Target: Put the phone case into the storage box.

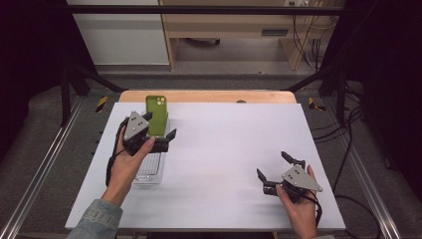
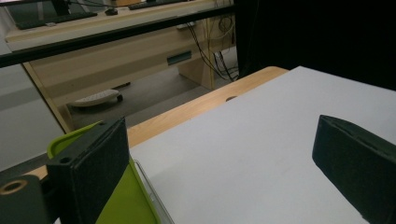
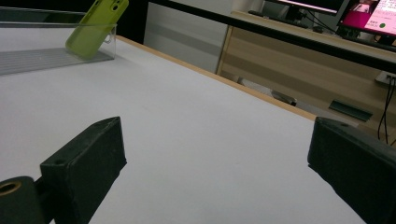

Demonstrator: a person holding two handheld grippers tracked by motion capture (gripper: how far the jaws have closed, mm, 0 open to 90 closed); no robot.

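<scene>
Green phone case leaning in a clear tray, left gripper beside it with fingers open.

The left gripper [image 1: 158,131] holds its fingers wide apart and grips nothing; the phone case [image 1: 156,115] stands between them in the high view, and in the left gripper view it lies against the inner side of the finger at 9 o'clock, though I cannot tell if they touch. The case leans on the far end of the tray [image 1: 149,172], at 10 o'clock on the white counter [image 1: 224,149]. The right gripper [image 1: 275,167], at 4 o'clock and well apart, also has fingers wide open and empty. The hand and gripper hide the middle of the tray, and the lower part of the case is cut off. The case is matte and smooth with rounded corners; the tray is transparent with a ribbed floor; the finger pads are black and block-shaped.
</scene>
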